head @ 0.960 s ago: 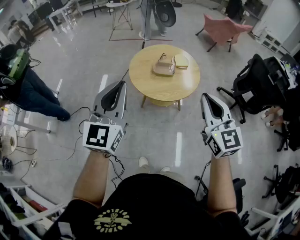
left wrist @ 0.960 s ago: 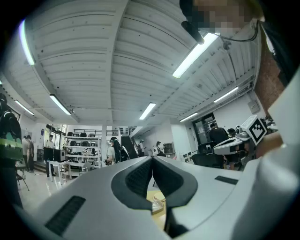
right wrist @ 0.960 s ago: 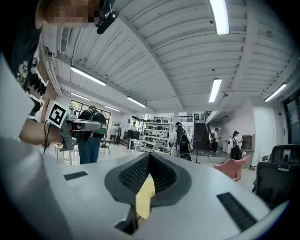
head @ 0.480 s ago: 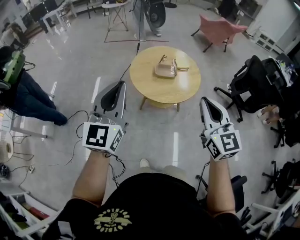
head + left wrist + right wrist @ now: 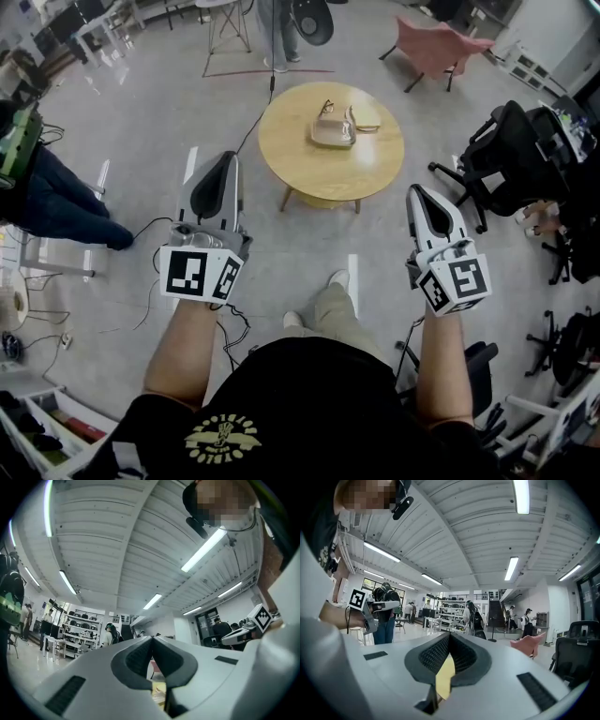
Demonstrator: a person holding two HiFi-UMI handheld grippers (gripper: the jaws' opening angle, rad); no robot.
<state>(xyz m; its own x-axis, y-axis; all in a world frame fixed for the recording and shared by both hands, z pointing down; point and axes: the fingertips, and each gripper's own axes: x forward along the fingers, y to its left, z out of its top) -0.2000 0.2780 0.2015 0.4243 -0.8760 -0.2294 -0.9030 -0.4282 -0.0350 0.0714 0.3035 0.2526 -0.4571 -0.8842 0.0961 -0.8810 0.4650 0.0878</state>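
Both grippers are held out in front of me above the floor, pointing toward a round wooden table (image 5: 291, 155). My left gripper (image 5: 225, 157) is shut with nothing in it; its jaws meet tip to tip in the left gripper view (image 5: 152, 639). My right gripper (image 5: 413, 189) is likewise shut and empty (image 5: 449, 635). On the table lie a tan tray-like object (image 5: 331, 134) and small items beside it (image 5: 363, 123). The table is well ahead of both grippers, apart from them. A sliver of the yellow tabletop (image 5: 445, 679) shows behind the right jaws.
A pink chair (image 5: 433, 45) stands beyond the table. A black office chair (image 5: 506, 155) is at the right, close to my right gripper. A person in dark trousers (image 5: 47, 202) stands at the left. Cables (image 5: 150, 281) lie on the grey floor. My own foot (image 5: 337, 280) shows below.
I have stepped forward: my leg and foot now show between the arms, and the table sits slightly nearer. Both grippers stay shut and keep their pose.
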